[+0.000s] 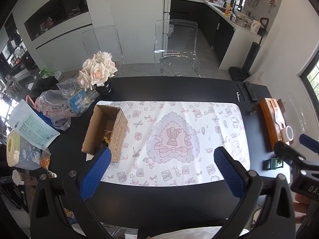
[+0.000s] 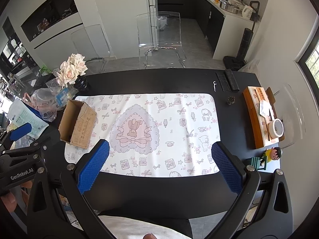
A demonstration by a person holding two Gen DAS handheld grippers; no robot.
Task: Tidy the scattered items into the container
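Observation:
An open cardboard box (image 1: 105, 131) stands at the left edge of a white patterned mat (image 1: 179, 137); small items lie inside it, among them a yellow star shape (image 1: 106, 139). The box also shows in the right wrist view (image 2: 77, 124). My left gripper (image 1: 162, 162) is open and empty, above the mat's near edge, its left finger close to the box's near corner. My right gripper (image 2: 160, 160) is open and empty over the mat's near edge (image 2: 159, 171). A small toy figure (image 2: 273, 154) on a green chair (image 2: 257, 163) sits at the table's right.
A vase of pale roses (image 1: 98, 70), plastic bags (image 1: 59, 103) and packets (image 1: 31, 127) crowd the table's left. An orange tray (image 2: 257, 115) with a white cup (image 2: 276, 127) lies at the right. Dark bars (image 2: 228, 79) and a floss pick (image 2: 214, 85) lie at the far right. Clear chairs (image 1: 175, 43) stand behind.

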